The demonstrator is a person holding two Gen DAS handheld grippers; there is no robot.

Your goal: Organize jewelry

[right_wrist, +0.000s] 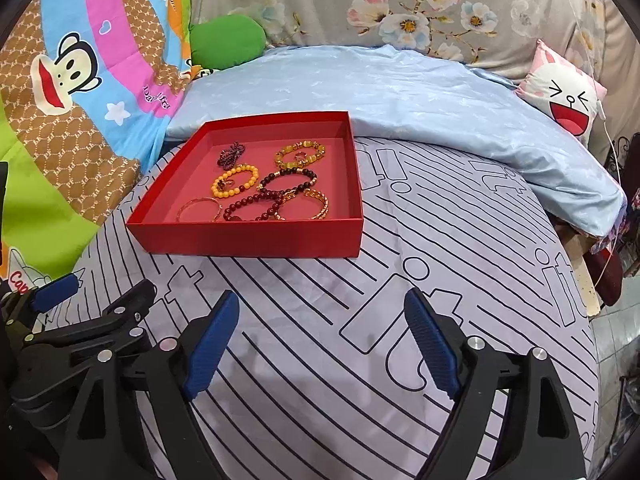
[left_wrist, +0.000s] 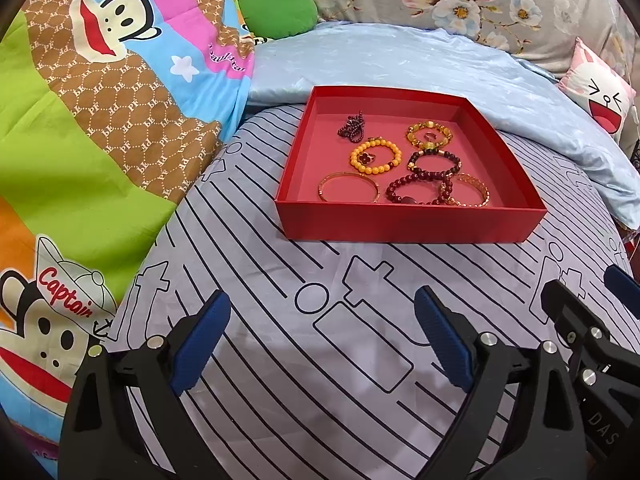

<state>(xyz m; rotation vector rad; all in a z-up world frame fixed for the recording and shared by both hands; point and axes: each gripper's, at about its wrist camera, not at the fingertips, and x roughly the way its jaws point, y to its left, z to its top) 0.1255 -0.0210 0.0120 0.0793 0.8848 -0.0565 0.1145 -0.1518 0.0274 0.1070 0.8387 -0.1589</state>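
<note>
All the beaded bracelets [left_wrist: 376, 157] and gold bangles [left_wrist: 348, 186] lie in the shallow red cardboard tray [left_wrist: 408, 222]; the left hand-held gripper [left_wrist: 322, 344] and the right hand-held gripper [right_wrist: 320, 340] hang empty, jaws wide, so the task looks finished.

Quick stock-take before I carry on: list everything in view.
Red box: one, open, on the striped sheet.
Bracelets: six in the box; orange beads, yellow beads, two dark red, two gold.
Small dark bead cluster: one, box's far left.
Striped sheet: grey, under the box.
Blue quilt: one, behind the box.
Cartoon blanket: one, left.
Green cushion; bunny pillow.
Left tongs, right tongs: black with blue pads, open, empty.
</note>
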